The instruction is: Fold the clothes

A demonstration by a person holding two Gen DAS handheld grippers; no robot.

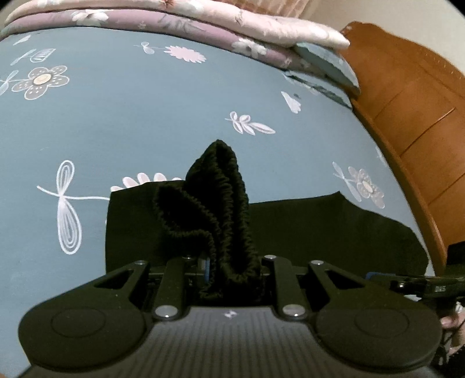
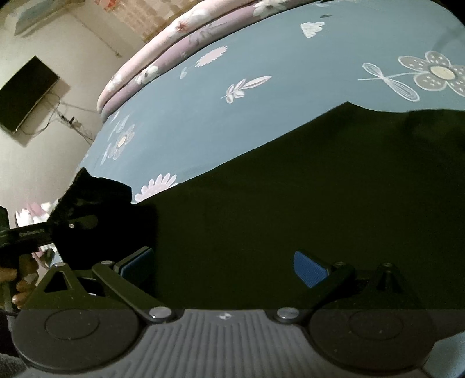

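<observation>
The left gripper (image 1: 232,276) is pinching the gathered elastic waistband (image 1: 215,197) of a black garment (image 1: 334,229), its jaws closed tight on the bunched cloth, which is standing up in a ruffled peak. The rest of the garment is lying flat on the blue flowered sheet (image 1: 145,116). The right gripper (image 2: 225,267) is hovering over the garment with its jaws spread wide, blue pads (image 2: 309,269) showing, gripping nothing. Folded quilts (image 1: 203,20) are lying stacked along the far edge of the bed. A wooden headboard (image 1: 412,116) is flanking one side; a dark screen (image 2: 26,93) is hanging on the wall.
</observation>
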